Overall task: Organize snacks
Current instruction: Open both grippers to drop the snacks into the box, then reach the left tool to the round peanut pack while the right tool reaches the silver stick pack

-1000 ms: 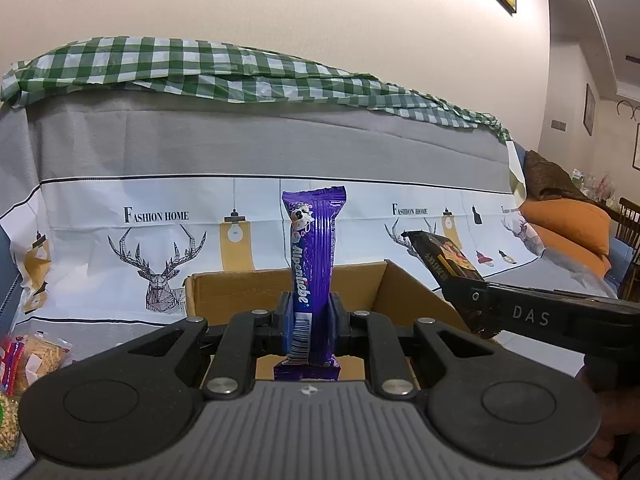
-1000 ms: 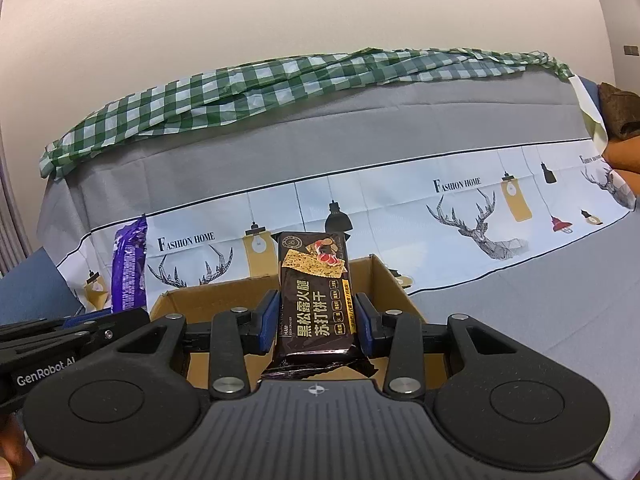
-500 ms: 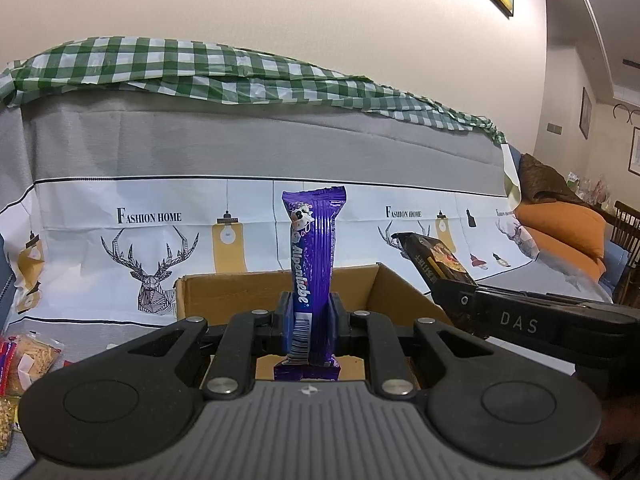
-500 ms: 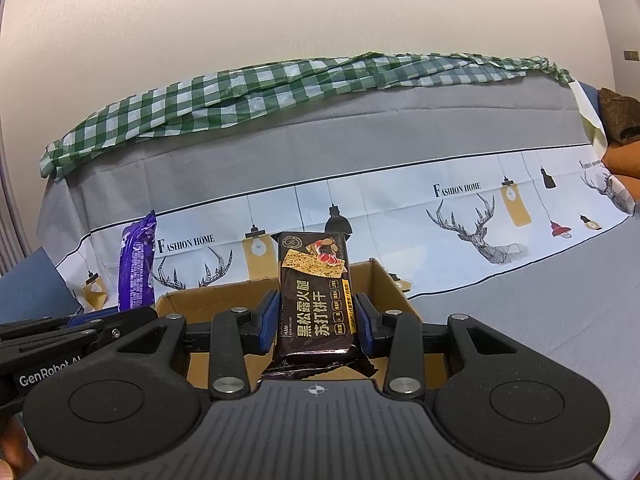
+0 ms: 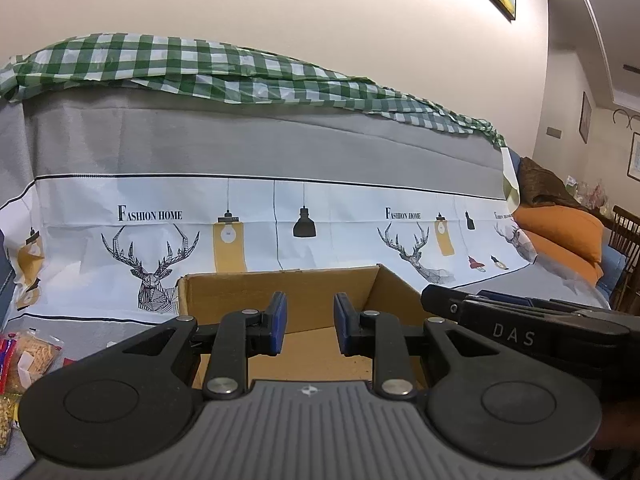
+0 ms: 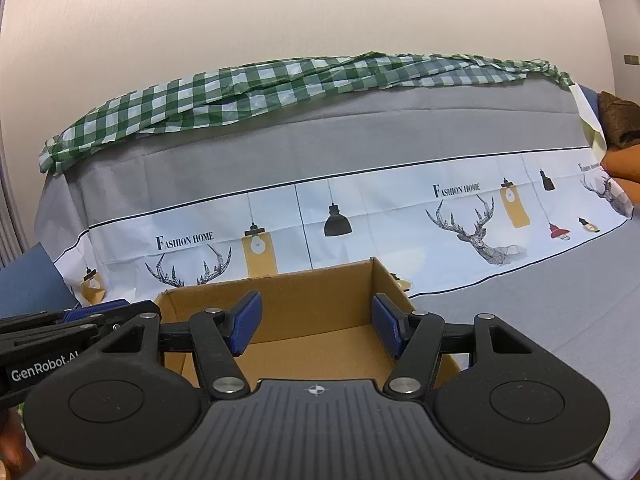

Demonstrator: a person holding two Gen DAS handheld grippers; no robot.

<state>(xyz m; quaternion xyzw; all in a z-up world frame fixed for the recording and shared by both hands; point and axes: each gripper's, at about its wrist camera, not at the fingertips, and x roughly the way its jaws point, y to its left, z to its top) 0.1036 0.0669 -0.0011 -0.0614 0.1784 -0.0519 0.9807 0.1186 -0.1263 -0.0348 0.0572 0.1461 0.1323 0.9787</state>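
An open cardboard box (image 5: 280, 282) sits on the grey cloth just ahead of both grippers. In the left wrist view my left gripper (image 5: 310, 324) hangs over the box's near edge, its jaws opening with nothing between the blue pads (image 5: 277, 322). My right gripper (image 6: 316, 328) is over the same box (image 6: 280, 286), its jaws also opening and wider apart, with nothing between them. Each gripper shows side-on in the other's view: the right gripper (image 5: 440, 302) and the left gripper (image 6: 98, 309). The purple bar and the dark cracker pack are out of sight; the gripper bodies hide the box floor nearest me.
Several snack packets (image 5: 28, 354) lie on the cloth at the far left. A cloth printed with deer and lamps (image 5: 280, 224) rises behind the box, topped by a green checked sheet (image 5: 224, 76). Orange cushions (image 5: 560, 232) and a wooden chair stand at the right.
Both grippers have opened. The purple bar has left the left jaws and the dark cracker pack has left the right jaws; neither is seen now. The hands have stayed in place.
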